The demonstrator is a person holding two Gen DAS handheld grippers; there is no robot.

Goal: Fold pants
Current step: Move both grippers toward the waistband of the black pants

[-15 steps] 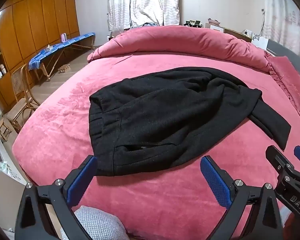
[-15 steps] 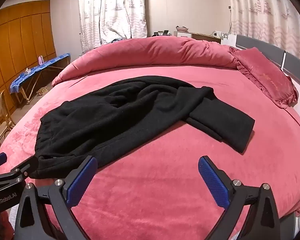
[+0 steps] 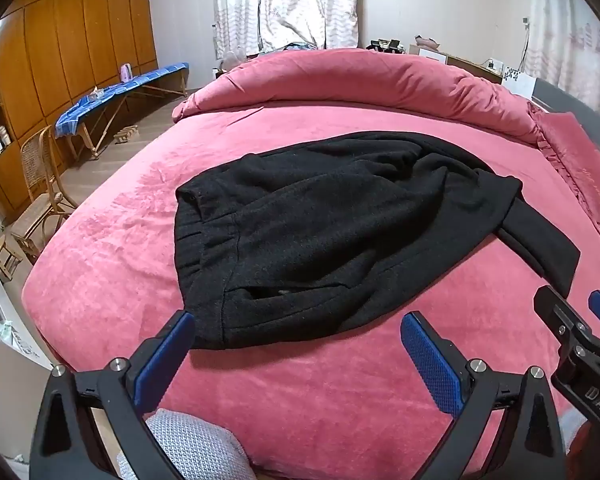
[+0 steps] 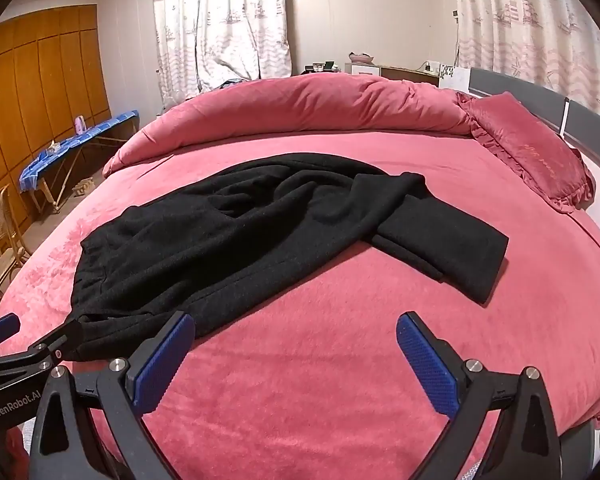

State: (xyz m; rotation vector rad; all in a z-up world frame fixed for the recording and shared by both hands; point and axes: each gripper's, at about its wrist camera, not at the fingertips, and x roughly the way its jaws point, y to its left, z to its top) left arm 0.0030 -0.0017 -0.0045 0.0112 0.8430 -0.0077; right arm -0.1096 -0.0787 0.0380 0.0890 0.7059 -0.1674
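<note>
Black pants lie crumpled across the red bed, waistband toward the left and the leg cuffs folded over at the right. My left gripper hovers open just short of the waistband's near corner, nothing between its blue pads. In the right wrist view the pants stretch from lower left to the cuffs. My right gripper is open over bare bed, short of the legs. Each gripper shows at the edge of the other's view: right gripper, left gripper.
A rolled red duvet runs along the far side and a frilled red pillow leans on the grey headboard. Left of the bed stand a blue ironing board, a rattan chair and a wooden wardrobe.
</note>
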